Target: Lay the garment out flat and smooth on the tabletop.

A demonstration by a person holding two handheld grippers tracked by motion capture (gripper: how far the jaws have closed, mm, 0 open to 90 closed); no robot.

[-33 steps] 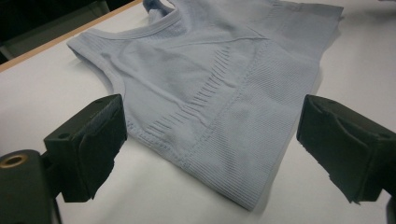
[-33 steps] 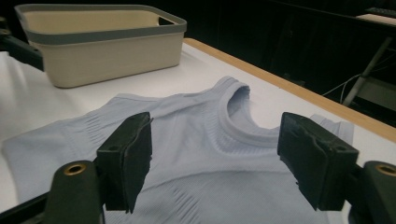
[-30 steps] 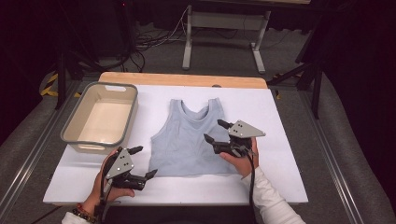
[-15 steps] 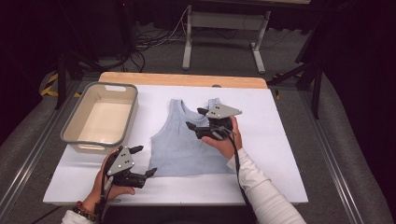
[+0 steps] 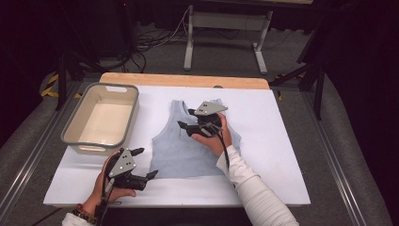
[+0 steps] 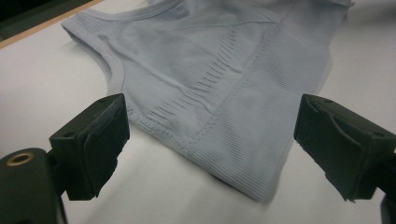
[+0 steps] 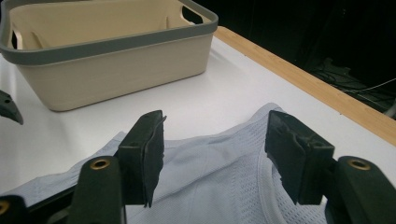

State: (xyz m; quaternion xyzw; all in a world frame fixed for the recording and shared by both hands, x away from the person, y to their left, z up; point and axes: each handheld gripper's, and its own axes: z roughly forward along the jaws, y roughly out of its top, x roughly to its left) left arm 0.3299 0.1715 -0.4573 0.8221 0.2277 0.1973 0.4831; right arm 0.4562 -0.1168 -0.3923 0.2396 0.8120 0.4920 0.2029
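Note:
A light blue tank top (image 5: 183, 150) lies flat on the white table cover, neckline to the far side. My right gripper (image 5: 185, 118) hovers over its upper part near the neckline and points left. Its jaws have just been closing and still stand apart with nothing pressed between them. In the right gripper view the right gripper (image 7: 217, 154) has the neck edge of the tank top (image 7: 210, 186) below its jaws. My left gripper (image 5: 147, 163) rests open at the shirt's near left corner. In the left gripper view the left gripper (image 6: 212, 130) frames the hem corner of the tank top (image 6: 219, 84).
A beige bin with a grey rim (image 5: 70, 128) stands at the left of the table, also seen as the bin (image 7: 116, 70) beyond the right jaws. A wooden table edge (image 5: 183, 80) runs along the far side. The white cover (image 5: 273, 155) lies bare to the right of the shirt.
My right gripper has moved left, from the shirt's right edge to above its upper middle. The left gripper has stayed put.

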